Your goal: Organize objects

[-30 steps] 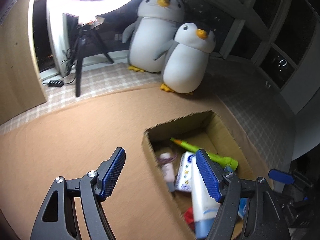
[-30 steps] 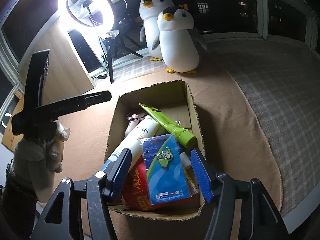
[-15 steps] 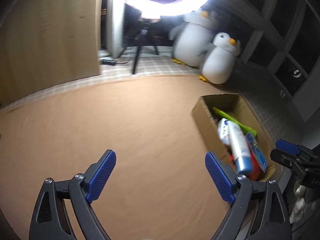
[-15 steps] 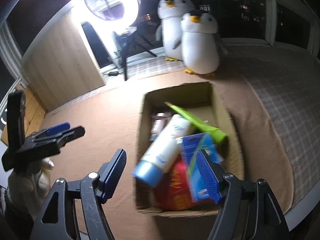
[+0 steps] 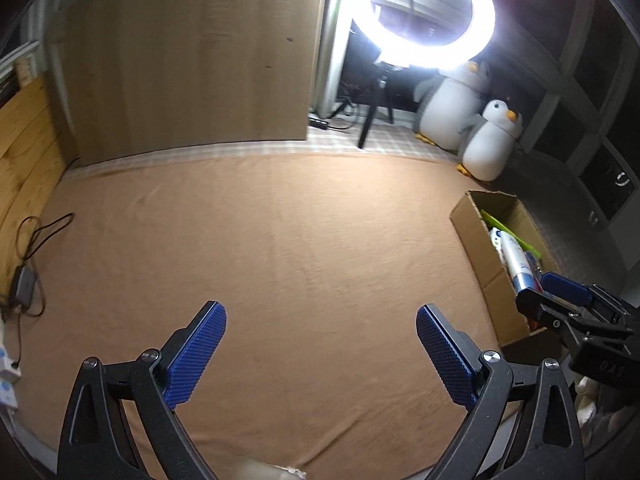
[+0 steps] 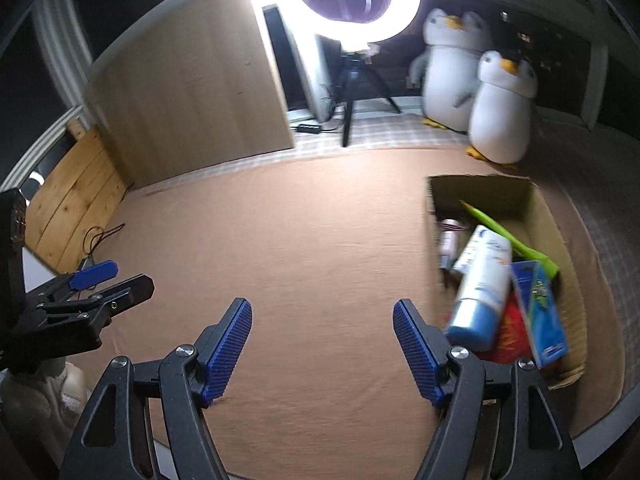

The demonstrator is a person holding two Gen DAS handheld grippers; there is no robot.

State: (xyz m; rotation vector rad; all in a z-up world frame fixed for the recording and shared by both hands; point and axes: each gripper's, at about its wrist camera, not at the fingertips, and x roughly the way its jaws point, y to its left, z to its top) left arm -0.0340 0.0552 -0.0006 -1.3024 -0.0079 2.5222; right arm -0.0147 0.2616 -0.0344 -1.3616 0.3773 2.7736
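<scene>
Jaws released on our left gripper [image 5: 320,354] and right gripper [image 6: 322,348], both left of the cardboard box [image 6: 536,204]; its labels blur, unreadable.

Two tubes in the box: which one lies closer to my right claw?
The white tube with the blue cap; its cap end points toward the right claw. The green tube lies beyond it, slimmer and farther back.

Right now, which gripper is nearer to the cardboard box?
Right. The right gripper hangs beside the cardboard box; the left gripper is farther out over the brown cloth.
</scene>
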